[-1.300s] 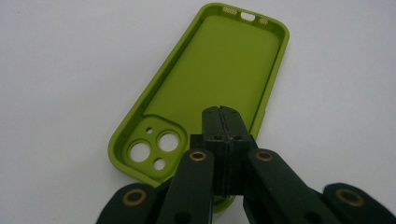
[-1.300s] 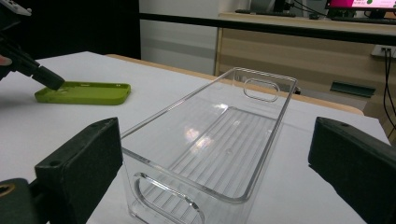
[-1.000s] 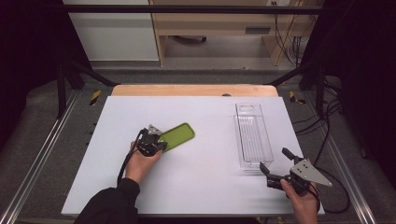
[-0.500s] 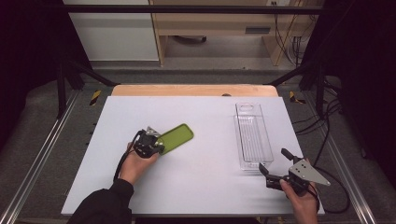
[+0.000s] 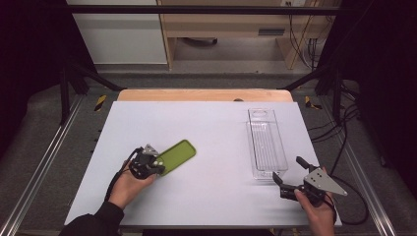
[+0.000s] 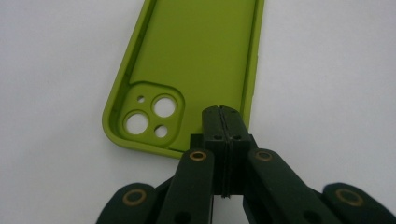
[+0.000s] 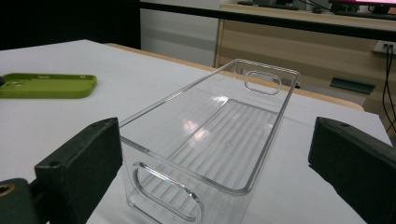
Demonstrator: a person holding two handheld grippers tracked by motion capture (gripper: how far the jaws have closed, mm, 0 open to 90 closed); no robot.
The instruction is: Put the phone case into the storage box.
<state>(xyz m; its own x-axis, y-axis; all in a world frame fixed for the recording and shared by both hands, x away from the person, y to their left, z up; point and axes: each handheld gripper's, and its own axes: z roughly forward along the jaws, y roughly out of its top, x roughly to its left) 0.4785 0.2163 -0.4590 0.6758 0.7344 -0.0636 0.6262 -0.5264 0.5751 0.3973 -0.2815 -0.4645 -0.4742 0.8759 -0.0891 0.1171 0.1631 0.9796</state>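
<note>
While the left gripper (image 5: 158,167) sits at about 8 o'clock on the white table (image 5: 216,128), its jaws are pressed together on the near rim of the green phone case (image 5: 176,156), at the camera-cutout end. Case lies flat, open side up, long axis running from the gripper toward 2 o'clock; in the left gripper view (image 6: 223,126) the jaws meet over the rim beside the cutouts. Clear plastic bin (image 5: 266,142) stands at about 3 o'clock, well apart from the case, long axis toward 12 o'clock. Right gripper (image 5: 286,172) hovers at 5 o'clock, just beside the bin's near end, jaws spread wide, nothing between them.
</note>
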